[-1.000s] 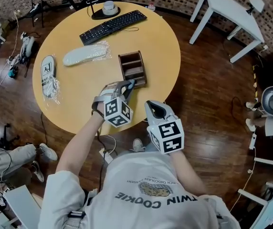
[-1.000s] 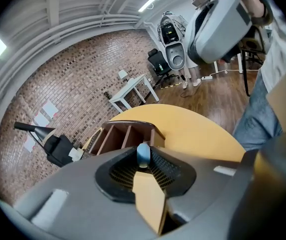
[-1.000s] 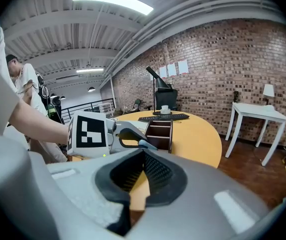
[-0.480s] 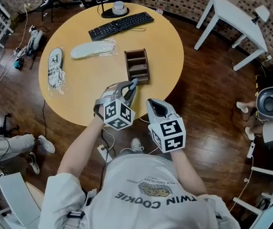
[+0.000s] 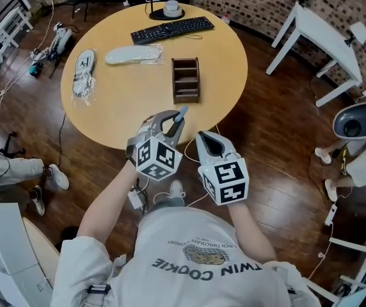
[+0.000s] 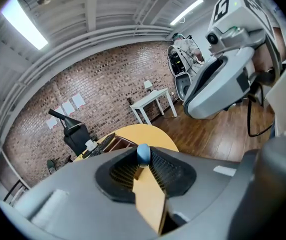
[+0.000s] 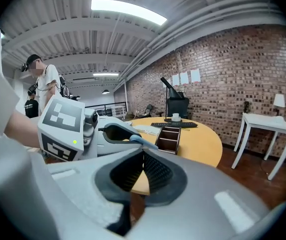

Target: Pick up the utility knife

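The utility knife shows only as a blue tip (image 5: 182, 112) sticking up out of my left gripper (image 5: 173, 118), which is shut on it just off the round table's near edge (image 5: 125, 130). In the left gripper view the blue end (image 6: 143, 154) stands between the dark pads of the left gripper (image 6: 142, 168). The rest of the knife is hidden. My right gripper (image 5: 210, 147) hangs beside it over the floor, shut with nothing in it (image 7: 143, 165). In the right gripper view, the left gripper (image 7: 117, 134) carries the blue tip (image 7: 142, 140).
On the yellow table stand a brown wooden organizer (image 5: 186, 80), a black keyboard (image 5: 172, 29), a bagged insole (image 5: 134, 55), a shoe (image 5: 84, 69) and a cup (image 5: 171, 8). A white table (image 5: 317, 31) stands at the back right. Another person stands at the left (image 7: 45, 86).
Both grippers have lifted and drawn back from the table toward my body. The left one kept the knife and has rolled a little. The table now lies farther off.
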`<move>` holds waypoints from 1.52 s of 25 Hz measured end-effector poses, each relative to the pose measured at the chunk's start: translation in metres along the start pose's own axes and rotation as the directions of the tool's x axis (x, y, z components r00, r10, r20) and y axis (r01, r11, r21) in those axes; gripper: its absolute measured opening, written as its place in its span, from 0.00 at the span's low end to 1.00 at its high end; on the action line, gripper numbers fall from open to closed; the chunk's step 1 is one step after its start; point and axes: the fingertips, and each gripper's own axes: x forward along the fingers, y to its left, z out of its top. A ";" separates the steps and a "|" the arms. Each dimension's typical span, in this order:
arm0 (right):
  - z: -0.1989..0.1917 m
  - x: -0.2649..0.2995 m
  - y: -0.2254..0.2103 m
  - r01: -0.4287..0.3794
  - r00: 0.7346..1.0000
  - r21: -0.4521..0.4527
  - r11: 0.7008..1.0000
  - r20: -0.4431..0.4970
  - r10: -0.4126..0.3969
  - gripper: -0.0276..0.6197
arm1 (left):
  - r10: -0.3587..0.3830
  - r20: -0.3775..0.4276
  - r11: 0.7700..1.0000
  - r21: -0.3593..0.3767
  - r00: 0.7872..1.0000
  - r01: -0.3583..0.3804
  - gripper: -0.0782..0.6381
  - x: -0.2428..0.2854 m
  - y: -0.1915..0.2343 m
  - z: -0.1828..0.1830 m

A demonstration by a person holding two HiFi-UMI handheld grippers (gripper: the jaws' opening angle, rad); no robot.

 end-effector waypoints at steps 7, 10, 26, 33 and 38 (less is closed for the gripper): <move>-0.014 -0.044 0.009 -0.035 0.999 -0.015 0.999 0.019 0.036 0.05 | 0.036 0.023 0.988 -0.153 0.999 -0.032 0.21 -0.040 -0.041 0.029; -0.020 -0.064 0.013 -0.046 0.998 -0.017 0.999 0.029 0.047 0.05 | 0.047 0.035 0.975 -0.219 0.998 -0.038 0.21 -0.057 -0.061 0.040; -0.049 -0.169 0.045 -0.095 0.991 -0.038 0.995 0.094 0.098 0.05 | 0.142 0.044 0.928 -0.352 0.989 -0.118 0.21 -0.142 -0.156 0.086; -0.051 -0.190 0.068 -0.133 0.985 -0.036 0.990 0.105 0.136 0.05 | 0.190 0.043 0.892 -0.424 0.981 -0.154 0.21 -0.182 -0.170 0.096; -0.056 -0.202 0.089 -0.151 0.982 -0.040 0.988 0.106 0.155 0.05 | 0.219 0.037 0.872 -0.455 0.975 -0.179 0.21 -0.207 -0.179 0.093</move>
